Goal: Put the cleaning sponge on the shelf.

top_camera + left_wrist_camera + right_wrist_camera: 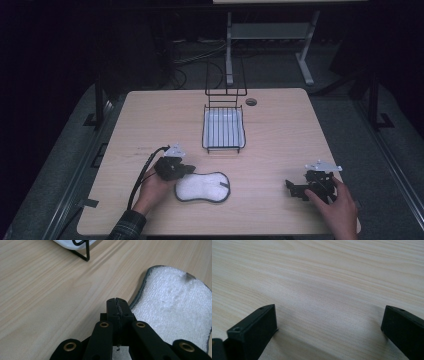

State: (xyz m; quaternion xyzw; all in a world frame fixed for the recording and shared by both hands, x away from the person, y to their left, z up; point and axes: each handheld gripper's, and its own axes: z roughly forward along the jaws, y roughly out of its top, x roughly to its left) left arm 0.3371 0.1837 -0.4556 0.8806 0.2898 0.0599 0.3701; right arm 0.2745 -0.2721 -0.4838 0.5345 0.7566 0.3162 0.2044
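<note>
High view: left gripper (186, 169) sits just left of the white mop pad (202, 187), jaws pressed together, gripping nothing. Right gripper (295, 189), well right of the pad, rests with jaws spread wide and empty.

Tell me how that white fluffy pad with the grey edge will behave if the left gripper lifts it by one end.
The white pad looks like soft terry cloth lying flat on the table, so it will probably droop. It seems thin, so likely light. Its nap should give the shut left gripper fair grip.
</note>
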